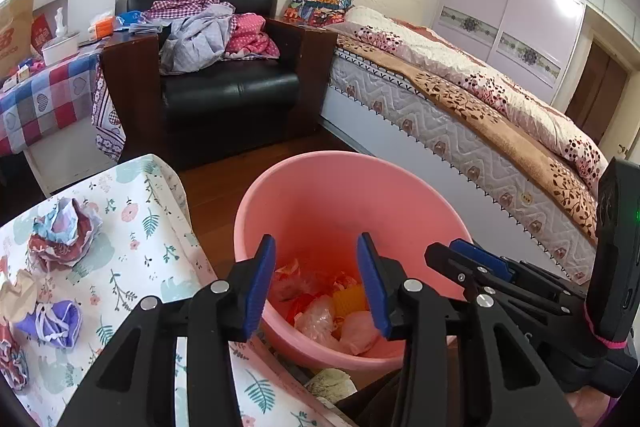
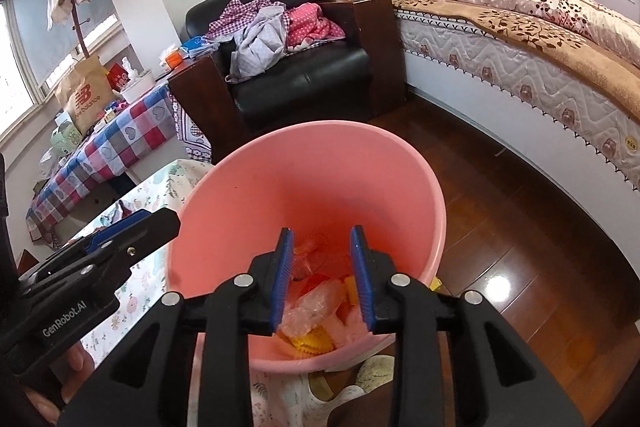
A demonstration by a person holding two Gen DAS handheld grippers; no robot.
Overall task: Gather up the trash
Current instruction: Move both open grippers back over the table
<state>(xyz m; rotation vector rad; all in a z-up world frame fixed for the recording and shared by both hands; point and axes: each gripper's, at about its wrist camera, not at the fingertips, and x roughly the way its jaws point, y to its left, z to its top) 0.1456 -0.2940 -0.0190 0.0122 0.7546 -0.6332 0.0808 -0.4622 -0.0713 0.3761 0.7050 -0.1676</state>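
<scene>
A pink bucket (image 1: 320, 179) stands on the wooden floor beside a table with a floral cloth (image 1: 160, 267). In the bucket lies trash (image 1: 320, 319): clear plastic wraps, red and yellow wrappers. My left gripper (image 1: 316, 283) hangs over the bucket's mouth, open, with nothing between its blue pads. My right gripper (image 2: 322, 279) is over the same bucket (image 2: 304, 135), open and empty, with the trash (image 2: 316, 303) below it. Each gripper shows in the other's view: right gripper (image 1: 452, 253), left gripper (image 2: 160, 223). A crumpled paper ball (image 1: 64, 235), a purple wad (image 1: 56, 323) and brown paper (image 1: 18, 295) lie on the cloth.
A black armchair (image 1: 232, 95) piled with clothes stands behind the bucket. A bed (image 1: 460, 115) runs along the right. A checked-cloth table (image 2: 100, 155) with a paper bag and boxes is at the left by the window. Bare wooden floor (image 2: 500, 211) lies right of the bucket.
</scene>
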